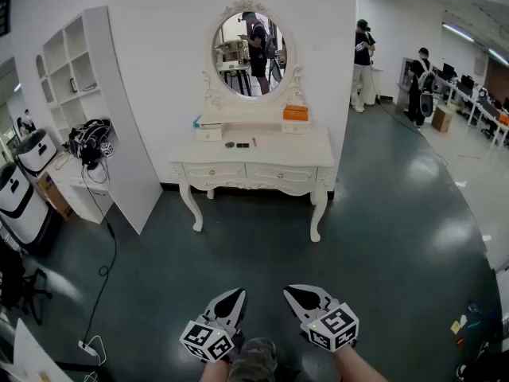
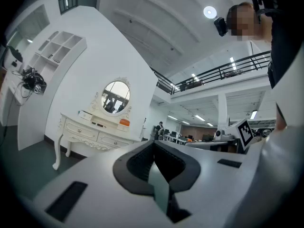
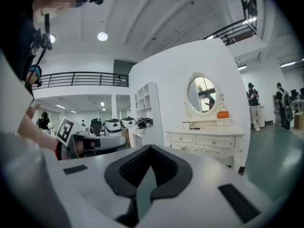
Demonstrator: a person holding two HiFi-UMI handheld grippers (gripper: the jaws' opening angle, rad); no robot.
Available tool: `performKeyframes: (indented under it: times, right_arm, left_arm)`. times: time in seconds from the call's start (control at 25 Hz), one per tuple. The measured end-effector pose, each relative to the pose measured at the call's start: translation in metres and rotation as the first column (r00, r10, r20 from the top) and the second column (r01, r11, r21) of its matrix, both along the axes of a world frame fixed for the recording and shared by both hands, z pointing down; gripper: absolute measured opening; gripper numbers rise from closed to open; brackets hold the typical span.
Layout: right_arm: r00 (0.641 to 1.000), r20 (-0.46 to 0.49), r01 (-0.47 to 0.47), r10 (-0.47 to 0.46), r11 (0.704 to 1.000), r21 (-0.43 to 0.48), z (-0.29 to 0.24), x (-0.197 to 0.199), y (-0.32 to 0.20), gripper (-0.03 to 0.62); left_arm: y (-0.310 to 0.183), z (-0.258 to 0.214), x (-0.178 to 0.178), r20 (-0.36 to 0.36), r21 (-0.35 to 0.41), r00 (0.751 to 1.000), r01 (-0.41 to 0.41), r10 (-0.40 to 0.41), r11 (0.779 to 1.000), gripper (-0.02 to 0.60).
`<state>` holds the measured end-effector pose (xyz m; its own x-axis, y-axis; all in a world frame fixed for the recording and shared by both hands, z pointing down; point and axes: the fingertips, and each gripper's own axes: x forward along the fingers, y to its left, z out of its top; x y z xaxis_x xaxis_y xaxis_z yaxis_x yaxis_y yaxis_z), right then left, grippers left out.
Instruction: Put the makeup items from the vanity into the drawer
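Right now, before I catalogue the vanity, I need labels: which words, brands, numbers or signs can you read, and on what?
No text is readable.
Orange box on the vanity: print, if any, too small.
White box: too small.
Left gripper and right gripper: square black-and-white markers, no letters.

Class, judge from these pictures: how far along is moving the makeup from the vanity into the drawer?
Nothing looks done: small dark items lie on the vanity top, drawers closed. In hand: nothing; left gripper and right gripper are shut, empty, well short of it. Everything remains.
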<state>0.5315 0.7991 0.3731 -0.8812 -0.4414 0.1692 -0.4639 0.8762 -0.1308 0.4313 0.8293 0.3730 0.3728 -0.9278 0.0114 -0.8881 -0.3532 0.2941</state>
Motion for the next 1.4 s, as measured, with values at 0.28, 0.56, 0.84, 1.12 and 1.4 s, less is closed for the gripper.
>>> performKeyframes:
  times: [0.28, 0.56, 0.84, 1.12, 1.4]
  right_arm:
    - [1.000, -0.030, -0.007, 0.007, 1.000, -0.017, 0.017, -0.030, -0.036, 0.020]
    - [0.998, -0.041, -0.040, 0.038, 0.998, -0.041, 0.023, -0.086, -0.114, 0.020]
    - [0.995, -0.021, -0.100, 0.099, 0.993, -0.058, 0.016, -0.143, -0.194, 0.021]
    - [0.989, 0.011, -0.149, 0.150, 0.986, -0.073, 0.015, -0.200, -0.255, 0.021]
    - [0.992, -0.001, -0.126, 0.127, 0.988, -0.086, 0.025, -0.241, -0.284, 0.021]
  left_arm:
    - [-0.045, 0.019, -0.021, -0.026, -0.019, 1.000, -0.007, 0.007, 1.000, 0.014]
    - [-0.123, 0.023, -0.077, -0.019, -0.047, 0.999, -0.034, 0.033, 0.998, 0.014]
    - [-0.202, 0.011, -0.142, 0.000, -0.034, 0.998, -0.060, 0.060, 0.998, 0.014]
    - [-0.253, 0.014, -0.206, 0.006, -0.033, 0.998, -0.068, 0.068, 0.997, 0.014]
    - [-0.279, 0.023, -0.253, -0.021, -0.040, 0.999, -0.028, 0.027, 0.999, 0.014]
